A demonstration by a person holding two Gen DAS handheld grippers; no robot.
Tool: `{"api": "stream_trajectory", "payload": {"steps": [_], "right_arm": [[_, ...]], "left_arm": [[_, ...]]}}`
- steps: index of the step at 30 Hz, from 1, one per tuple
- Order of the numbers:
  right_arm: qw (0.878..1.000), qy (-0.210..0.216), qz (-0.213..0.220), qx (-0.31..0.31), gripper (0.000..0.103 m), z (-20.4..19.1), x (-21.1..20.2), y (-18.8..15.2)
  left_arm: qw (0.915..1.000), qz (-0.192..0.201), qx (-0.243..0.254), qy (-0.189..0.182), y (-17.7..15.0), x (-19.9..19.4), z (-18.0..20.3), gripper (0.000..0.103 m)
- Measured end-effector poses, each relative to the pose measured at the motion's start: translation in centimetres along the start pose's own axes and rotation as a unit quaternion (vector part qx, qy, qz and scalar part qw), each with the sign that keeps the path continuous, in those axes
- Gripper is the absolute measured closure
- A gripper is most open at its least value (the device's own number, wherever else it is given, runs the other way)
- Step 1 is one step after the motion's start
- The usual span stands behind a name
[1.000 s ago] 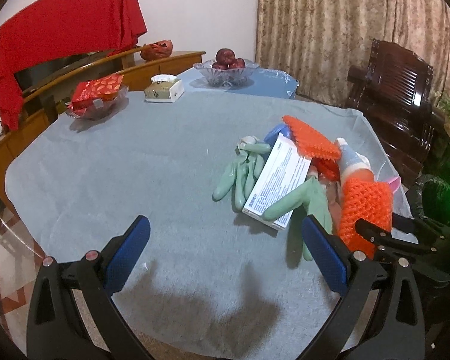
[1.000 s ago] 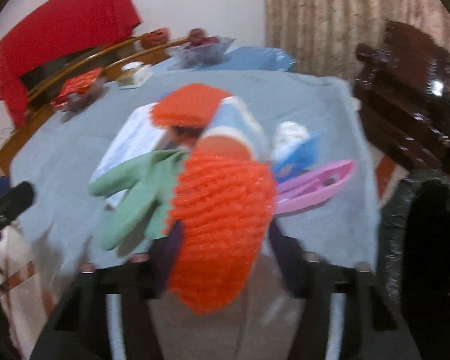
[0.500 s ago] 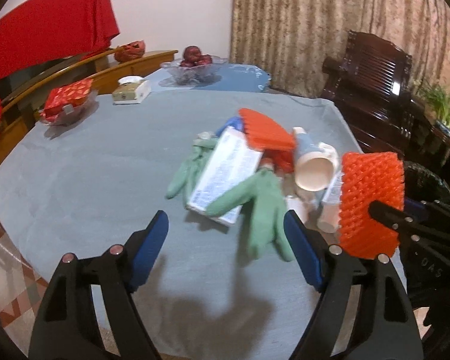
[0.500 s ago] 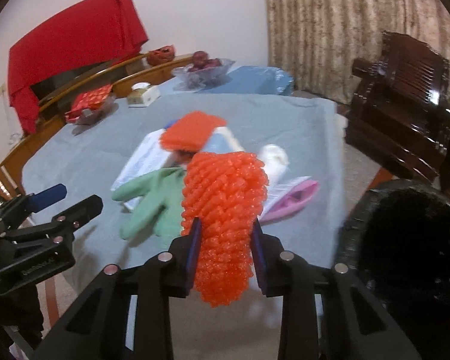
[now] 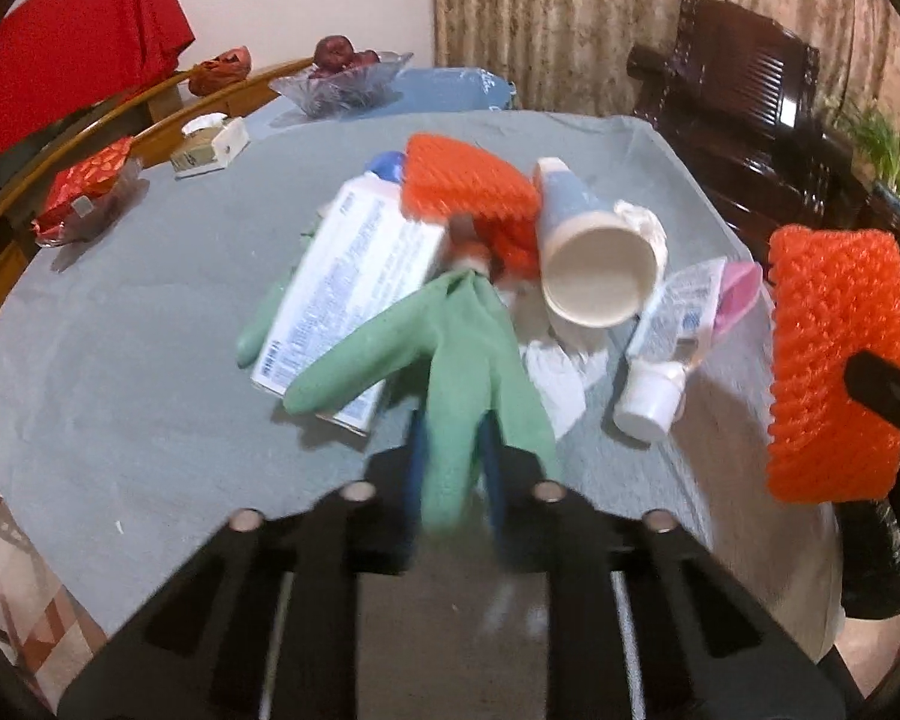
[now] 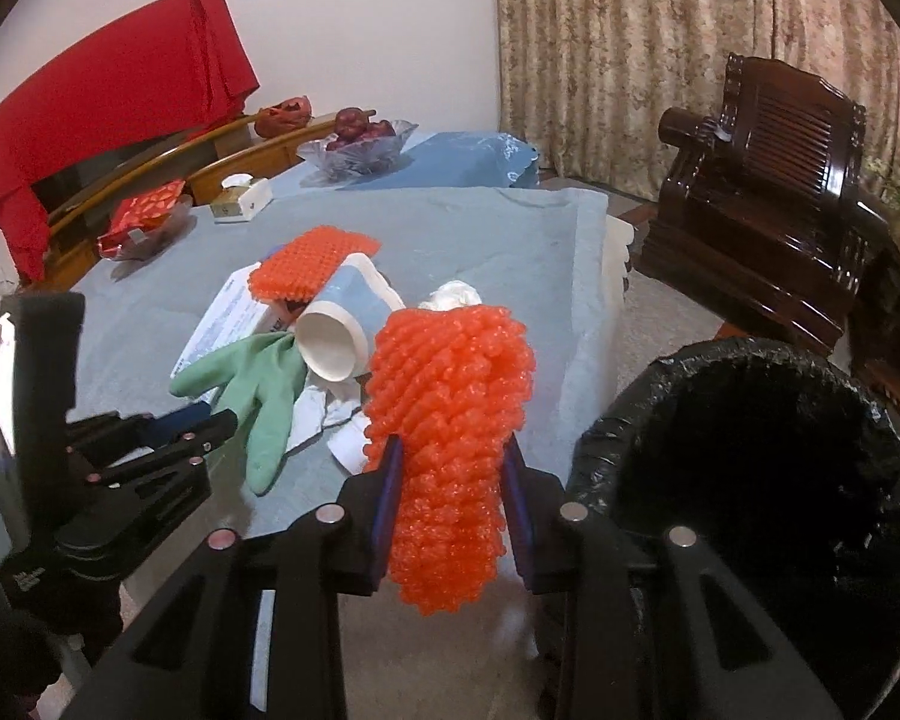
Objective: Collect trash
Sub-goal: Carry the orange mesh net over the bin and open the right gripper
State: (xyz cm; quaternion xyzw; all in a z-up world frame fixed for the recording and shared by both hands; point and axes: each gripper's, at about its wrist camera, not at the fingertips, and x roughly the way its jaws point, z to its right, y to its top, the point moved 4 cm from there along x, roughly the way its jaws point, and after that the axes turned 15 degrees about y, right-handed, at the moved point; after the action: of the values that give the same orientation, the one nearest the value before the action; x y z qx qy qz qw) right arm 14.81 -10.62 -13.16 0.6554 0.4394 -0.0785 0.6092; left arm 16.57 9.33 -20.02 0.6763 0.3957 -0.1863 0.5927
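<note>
Left wrist view: your left gripper (image 5: 453,468) has its jaws pinching the floppy green glove (image 5: 450,354) by one finger, at 6 o'clock of the trash pile on the worktop (image 5: 120,330).

Right wrist view: your right gripper (image 6: 450,504) has its jaws squeezing the light, squishy orange foam net (image 6: 450,420) mid-body, with the black bin (image 6: 750,516) at 3 o'clock.

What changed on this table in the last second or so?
The left gripper moved in and shut on the green glove, which it had only hovered before with jaws wide. The right gripper, clamped on the orange net throughout, carried it off the pile toward the black bin. The box, cup and tube stayed put.
</note>
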Motion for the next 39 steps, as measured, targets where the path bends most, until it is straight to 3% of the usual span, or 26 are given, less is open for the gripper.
{"api": "stream_trajectory", "payload": {"steps": [1,4,21,31,39], "right_arm": [[1.0,0.0,0.0,0.001,0.071,0.1,-0.1,0.0],[1.0,0.0,0.003,0.002,0.071,0.0,-0.4,0.0],[0.998,0.001,0.058,0.005,0.071,0.3,-4.8,1.7],[0.996,-0.011,0.089,0.014,0.071,1.8,-8.9,2.0],[0.993,-0.051,0.107,0.025,0.071,4.8,-12.4,1.8]], "left_arm": [[1.0,0.001,0.002,-0.004,-0.1,-0.2,0.0,0.098],[0.9999,0.009,-0.001,-0.013,0.0,-0.9,0.1,0.101],[0.9928,0.071,-0.038,-0.089,3.3,-9.9,-0.8,0.102],[0.9832,0.103,-0.035,-0.147,5.0,-14.7,1.1,0.102],[0.9728,0.115,-0.003,-0.201,5.9,-17.2,5.9,0.102]]}}
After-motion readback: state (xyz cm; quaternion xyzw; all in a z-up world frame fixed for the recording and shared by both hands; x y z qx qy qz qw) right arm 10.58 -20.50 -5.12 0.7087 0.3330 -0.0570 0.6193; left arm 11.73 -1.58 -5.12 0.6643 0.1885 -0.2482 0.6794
